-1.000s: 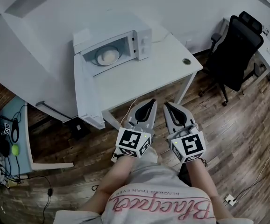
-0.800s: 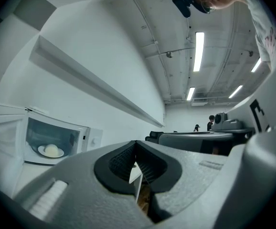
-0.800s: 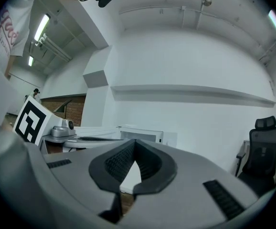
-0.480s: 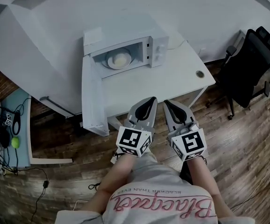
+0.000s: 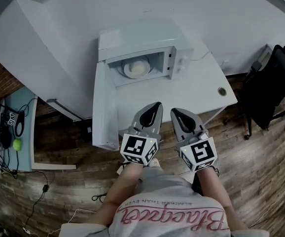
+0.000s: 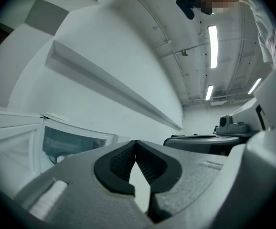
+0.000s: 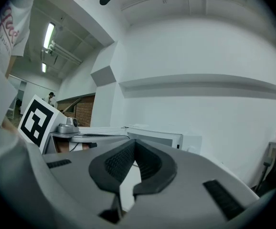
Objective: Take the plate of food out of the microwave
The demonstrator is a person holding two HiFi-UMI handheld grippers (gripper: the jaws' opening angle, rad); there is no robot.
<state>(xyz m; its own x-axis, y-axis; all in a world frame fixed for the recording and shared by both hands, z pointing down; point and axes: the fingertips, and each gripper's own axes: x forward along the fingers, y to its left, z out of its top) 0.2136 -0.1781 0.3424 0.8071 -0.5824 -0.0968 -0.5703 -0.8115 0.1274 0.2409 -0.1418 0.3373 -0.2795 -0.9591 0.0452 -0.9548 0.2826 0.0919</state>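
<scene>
A white microwave [image 5: 150, 41] stands at the back of a white table [image 5: 182, 90], its door [image 5: 104, 107] swung fully open to the left. Inside it sits a white plate of pale food [image 5: 137, 68]. My left gripper [image 5: 156, 105] and right gripper [image 5: 174, 112] hover side by side over the table's front edge, well short of the microwave. Both are shut with nothing between the jaws. The left gripper view shows the open door and the cavity [image 6: 61, 147] low at the left. The microwave's top [image 7: 147, 135] shows just above the jaws in the right gripper view.
A black office chair [image 5: 275, 83] stands right of the table on the wooden floor. A small round grommet [image 5: 222, 91] sits in the table's right corner. A second desk with cables and a yellow ball [image 5: 16, 144] lies at the far left. A white wall runs behind the microwave.
The table and microwave have shifted rightward and closer in the head view as the person stepped nearer. Both grippers stayed shut, side by side.
</scene>
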